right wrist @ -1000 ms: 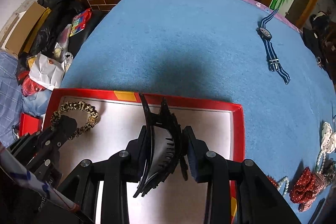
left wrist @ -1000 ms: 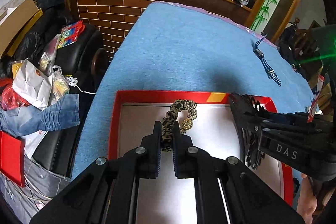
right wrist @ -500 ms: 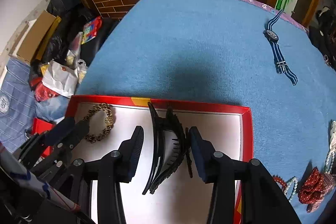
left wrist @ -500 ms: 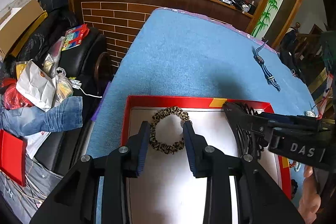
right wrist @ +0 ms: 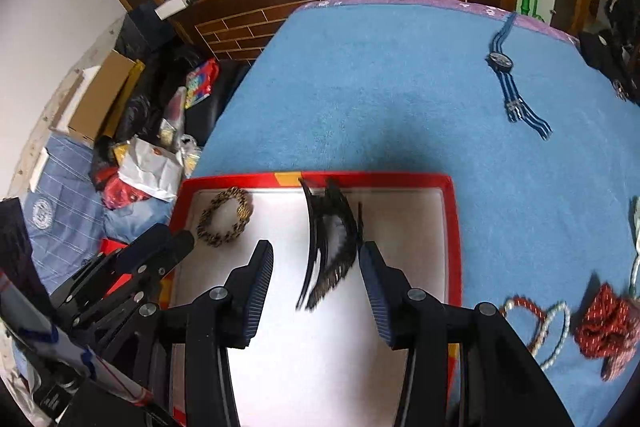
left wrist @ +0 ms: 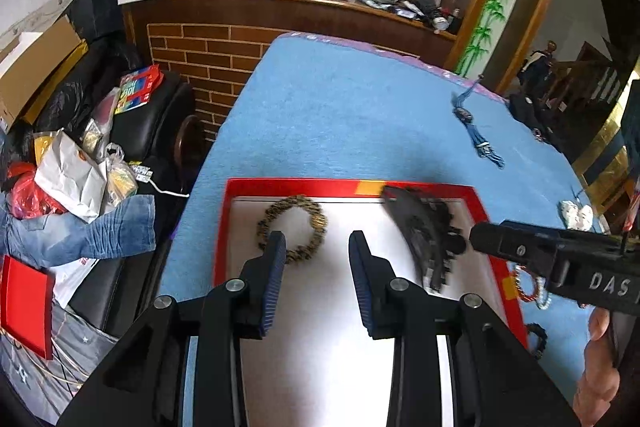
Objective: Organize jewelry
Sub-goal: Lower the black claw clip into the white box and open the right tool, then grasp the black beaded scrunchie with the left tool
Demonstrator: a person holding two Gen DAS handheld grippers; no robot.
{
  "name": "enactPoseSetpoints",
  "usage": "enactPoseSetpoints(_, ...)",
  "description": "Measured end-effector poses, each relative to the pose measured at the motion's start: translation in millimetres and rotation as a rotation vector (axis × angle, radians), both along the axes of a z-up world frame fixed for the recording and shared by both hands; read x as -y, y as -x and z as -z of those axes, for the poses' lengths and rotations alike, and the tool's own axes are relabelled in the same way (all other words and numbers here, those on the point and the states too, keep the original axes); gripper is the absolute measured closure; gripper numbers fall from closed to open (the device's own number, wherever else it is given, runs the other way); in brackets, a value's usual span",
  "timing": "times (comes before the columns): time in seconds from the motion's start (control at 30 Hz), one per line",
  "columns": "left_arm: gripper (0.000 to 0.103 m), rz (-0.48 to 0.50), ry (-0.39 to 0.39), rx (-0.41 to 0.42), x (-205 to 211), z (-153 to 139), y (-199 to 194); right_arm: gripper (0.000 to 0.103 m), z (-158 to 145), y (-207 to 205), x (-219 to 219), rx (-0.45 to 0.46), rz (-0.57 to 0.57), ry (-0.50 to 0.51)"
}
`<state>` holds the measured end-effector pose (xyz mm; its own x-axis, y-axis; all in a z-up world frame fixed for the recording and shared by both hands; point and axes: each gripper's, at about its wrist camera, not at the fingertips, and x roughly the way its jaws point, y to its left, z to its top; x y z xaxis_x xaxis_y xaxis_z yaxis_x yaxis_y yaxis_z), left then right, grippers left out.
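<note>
Blue towelling cloth (right wrist: 400, 99) covers the bench, with a brick-faced wooden counter crowded with bottles behind it and bags and boxes heaped on the floor to the left. Near the front of the cloth sits a shallow red-rimmed tray with a white floor (left wrist: 296, 184) (right wrist: 454, 227). Two things lie in it: a leopard-print fabric scrunchie (left wrist: 294, 229) (right wrist: 225, 223) in the far left corner, and a large black plastic toothed hair clip (left wrist: 424, 235) (right wrist: 330, 247) near the far rim towards the right. The left claw (left wrist: 316, 251) hangs above the tray with its jaws apart and nothing between its pads, the scrunchie lying just beyond its left finger. The right claw (right wrist: 316, 263) is likewise open over the tray; the hair clip lies below the gap, untouched by either pad. Out on the cloth, a blue-and-white striped strap watch (right wrist: 510, 83) (left wrist: 474, 131) lies well apart towards the far right, while bead bracelets (right wrist: 536, 327) and a red patterned scrunchie (right wrist: 608, 327) lie just right of the tray.
</note>
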<state>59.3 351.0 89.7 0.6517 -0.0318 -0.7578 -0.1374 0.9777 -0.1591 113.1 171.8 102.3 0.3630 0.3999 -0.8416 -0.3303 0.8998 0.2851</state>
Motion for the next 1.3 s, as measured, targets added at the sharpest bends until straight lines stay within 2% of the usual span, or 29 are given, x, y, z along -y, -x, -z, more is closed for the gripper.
enactPoseSetpoints(0.23, 0.071, 0.060, -0.006, 0.023, 44.1, -14.9, 17.5, 0.054, -2.8, 23.0, 43.8, -0.013, 0.024, -0.043)
enactPoseSetpoints(0.53, 0.071, 0.190, -0.015, 0.021, 124.9, -14.1, 38.8, 0.054, -5.5, 58.4, 122.2, -0.004, 0.075, -0.103)
enactPoseSetpoints(0.8, 0.070, 0.282, -0.012, -0.032, 189.4, 4.4, 53.7, 0.053, 0.7, 84.4, 228.5, 0.036, 0.207, -0.116)
enactPoseSetpoints(0.97, 0.070, 0.336, -0.034, -0.079, 227.7, 19.1, 54.3, 0.052, 17.6, 99.7, 294.5, 0.007, 0.319, -0.161)
enactPoseSetpoints(1.17, 0.070, 0.428, -0.072, -0.123, 270.5, 32.0, 60.1, 0.052, 28.8, 117.6, 339.0, 0.005, 0.388, -0.181)
enactPoseSetpoints(1.3, 0.070, 0.460, -0.150, -0.176, 294.9, 51.8, 61.2, 0.051, 31.4, 123.3, 363.5, 0.011, 0.439, -0.196)
